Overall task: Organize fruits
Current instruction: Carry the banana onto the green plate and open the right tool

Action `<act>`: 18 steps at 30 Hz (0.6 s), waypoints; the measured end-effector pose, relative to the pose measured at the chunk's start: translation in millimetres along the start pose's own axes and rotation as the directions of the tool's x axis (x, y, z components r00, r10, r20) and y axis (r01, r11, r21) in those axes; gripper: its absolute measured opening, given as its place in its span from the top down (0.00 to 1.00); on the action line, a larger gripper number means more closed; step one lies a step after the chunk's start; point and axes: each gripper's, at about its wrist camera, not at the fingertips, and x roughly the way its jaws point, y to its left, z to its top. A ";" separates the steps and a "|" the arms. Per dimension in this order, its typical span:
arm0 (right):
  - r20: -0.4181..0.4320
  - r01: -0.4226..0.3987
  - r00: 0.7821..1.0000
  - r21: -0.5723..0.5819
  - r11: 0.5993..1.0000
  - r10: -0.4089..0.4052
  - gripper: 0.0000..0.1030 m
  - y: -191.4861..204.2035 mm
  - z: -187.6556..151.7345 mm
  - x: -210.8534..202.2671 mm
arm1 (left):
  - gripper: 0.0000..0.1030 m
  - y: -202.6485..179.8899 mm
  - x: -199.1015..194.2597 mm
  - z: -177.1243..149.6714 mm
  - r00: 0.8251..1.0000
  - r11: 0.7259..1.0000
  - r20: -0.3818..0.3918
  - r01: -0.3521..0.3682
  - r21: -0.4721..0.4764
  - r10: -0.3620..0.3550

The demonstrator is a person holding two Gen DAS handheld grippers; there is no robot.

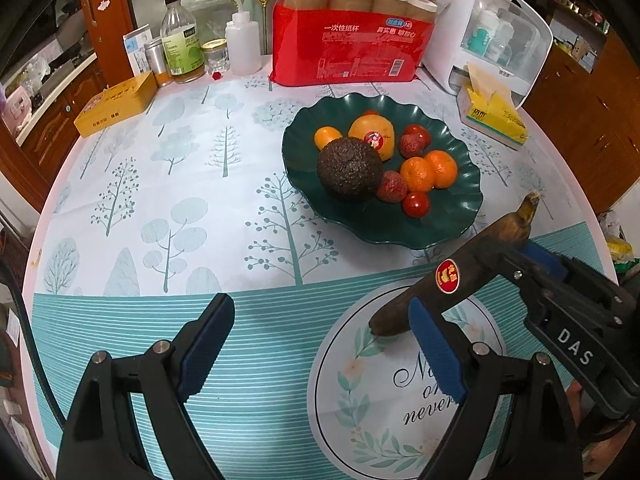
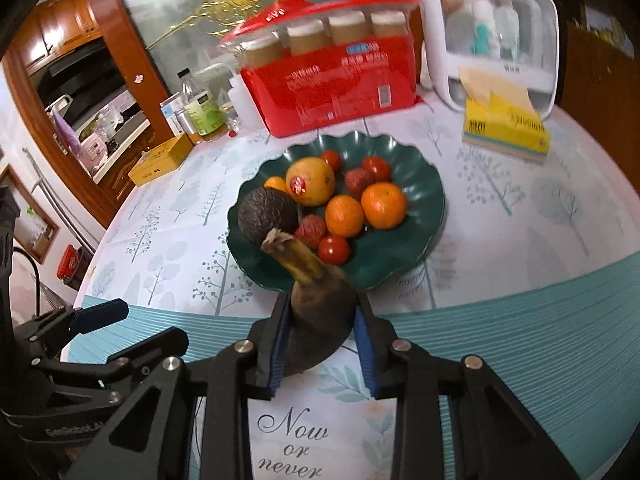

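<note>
A dark green scalloped plate (image 1: 312, 152) (image 2: 424, 208) holds an avocado (image 1: 349, 169) (image 2: 267, 216), a yellow-orange fruit with a sticker (image 1: 374, 134) (image 2: 311, 180), two tangerines (image 1: 430, 170) (image 2: 366, 208), lychees and cherry tomatoes. My right gripper (image 2: 322, 316) (image 1: 472, 276) is shut on an overripe brown banana (image 2: 316, 300) (image 1: 460, 276) with a red sticker, held just above the table in front of the plate, stem toward the plate. My left gripper (image 1: 320, 344) is open and empty, left of the banana's tip; it also shows in the right wrist view (image 2: 132, 328).
At the table's far side stand a red pack of paper cups (image 1: 352, 48) (image 2: 332, 84), a white dispenser box (image 1: 492, 36), a yellow tissue pack (image 1: 494, 114) (image 2: 506, 128), bottles and jars (image 1: 180, 44), and a yellow tin (image 1: 116, 104). The tablecloth (image 1: 160, 200) covers the round table.
</note>
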 end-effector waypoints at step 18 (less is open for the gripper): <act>0.049 0.005 0.999 -0.097 0.995 -0.001 0.70 -2.1 86.7 -38.6 | 0.13 5.8 -35.0 75.7 0.996 1.000 0.092 0.000 0.003 0.000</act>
